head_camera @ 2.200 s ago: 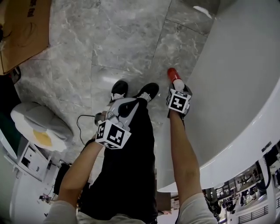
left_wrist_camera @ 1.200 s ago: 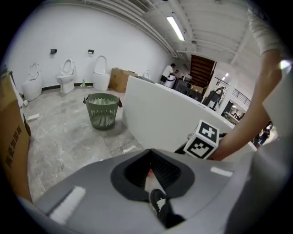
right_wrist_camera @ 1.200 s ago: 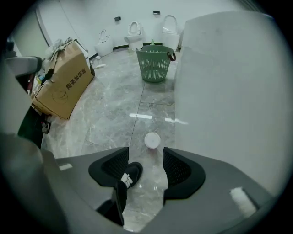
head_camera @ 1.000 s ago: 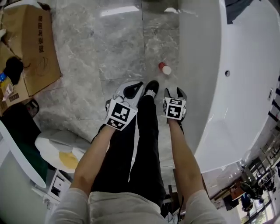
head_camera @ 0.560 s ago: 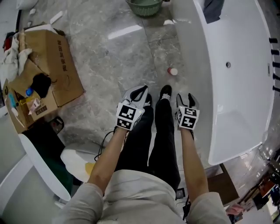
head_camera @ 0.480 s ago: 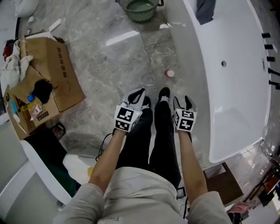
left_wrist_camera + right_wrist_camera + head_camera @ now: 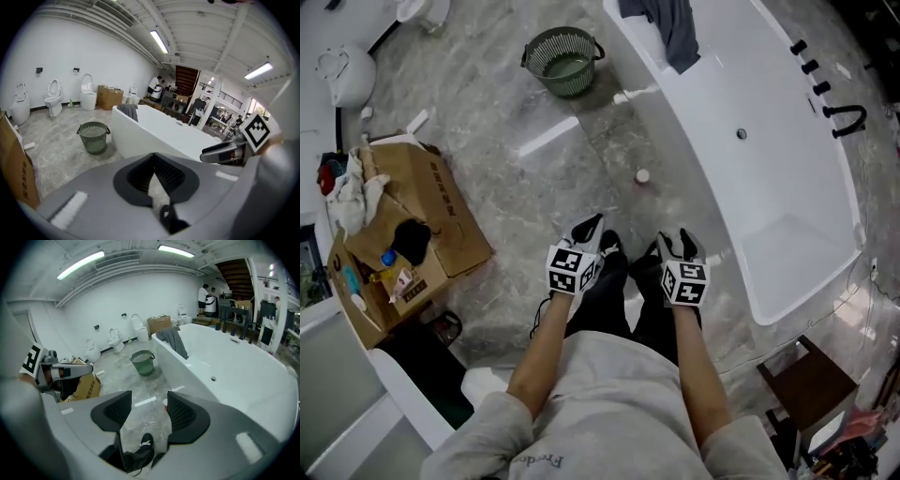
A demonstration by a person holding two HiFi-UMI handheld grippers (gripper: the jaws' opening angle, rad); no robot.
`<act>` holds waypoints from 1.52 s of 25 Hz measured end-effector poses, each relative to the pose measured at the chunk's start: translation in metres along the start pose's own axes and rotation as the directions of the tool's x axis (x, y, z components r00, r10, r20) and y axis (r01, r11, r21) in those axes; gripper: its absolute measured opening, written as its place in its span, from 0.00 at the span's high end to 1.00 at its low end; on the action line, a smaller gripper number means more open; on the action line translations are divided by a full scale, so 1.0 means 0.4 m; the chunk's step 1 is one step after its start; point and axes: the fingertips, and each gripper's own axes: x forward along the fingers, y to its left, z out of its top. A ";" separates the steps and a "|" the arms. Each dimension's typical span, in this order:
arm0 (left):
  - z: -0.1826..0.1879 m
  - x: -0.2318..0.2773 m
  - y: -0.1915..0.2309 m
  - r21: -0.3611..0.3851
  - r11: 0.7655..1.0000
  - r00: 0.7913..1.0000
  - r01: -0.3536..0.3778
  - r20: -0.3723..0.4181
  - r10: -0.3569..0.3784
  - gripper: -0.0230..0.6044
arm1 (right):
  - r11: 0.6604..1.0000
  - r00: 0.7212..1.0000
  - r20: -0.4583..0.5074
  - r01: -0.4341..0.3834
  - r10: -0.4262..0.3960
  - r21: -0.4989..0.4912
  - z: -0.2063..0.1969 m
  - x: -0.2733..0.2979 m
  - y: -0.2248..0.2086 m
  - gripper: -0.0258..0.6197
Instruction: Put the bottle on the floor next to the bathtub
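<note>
A small white bottle (image 7: 642, 176) with a red top stands upright on the grey marble floor, close beside the white bathtub (image 7: 727, 202). Nothing touches it. My right gripper (image 7: 677, 240) is held near the person's body, well back from the bottle, open and empty. Through its jaws in the right gripper view (image 7: 149, 403) I see the floor, a shoe and the bottle (image 7: 165, 404) by the tub wall (image 7: 187, 366). My left gripper (image 7: 592, 225) hangs beside it over the legs. Its pads (image 7: 159, 173) meet with nothing between them.
A green basket (image 7: 564, 62) stands on the floor by the tub's far end, with a grey cloth (image 7: 670, 28) draped over the rim. An open cardboard box (image 7: 403, 225) of clutter sits at left. Black taps (image 7: 847, 116) line the tub's far side. Toilets (image 7: 52, 93) stand along the wall.
The right gripper held the bottle near the floor, then let go. The bottle stays standing by the tub while both grippers and the head view pull up and away.
</note>
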 end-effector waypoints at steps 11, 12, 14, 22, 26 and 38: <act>0.099 -0.120 -0.252 0.050 0.999 0.998 0.001 0.057 -0.004 0.87 | 0.984 0.982 0.082 -0.164 0.170 -0.074 -0.030 -0.315 0.009 0.59; 0.099 -0.131 -0.273 0.047 0.999 0.998 -0.006 0.063 0.003 0.87 | 0.982 0.979 0.090 -0.176 0.182 -0.071 -0.035 -0.342 0.005 0.59; 0.091 -0.156 -0.317 0.030 0.999 0.996 -0.020 0.084 0.017 0.87 | 0.980 0.974 0.112 -0.192 0.197 -0.054 -0.044 -0.397 -0.006 0.59; 0.058 -0.210 -0.455 0.074 0.997 0.993 0.017 0.111 -0.026 0.87 | 0.979 0.964 0.174 -0.189 0.200 -0.079 -0.036 -0.483 -0.065 0.59; 0.054 -0.210 -0.475 0.058 0.998 0.991 0.004 0.137 -0.012 0.87 | 0.975 0.962 0.184 -0.181 0.203 -0.127 -0.027 -0.510 -0.080 0.61; 0.004 -0.227 -0.521 0.070 0.997 0.991 0.033 0.130 -0.042 0.87 | 0.989 0.957 0.252 -0.134 0.146 -0.063 -0.075 -0.565 -0.112 0.86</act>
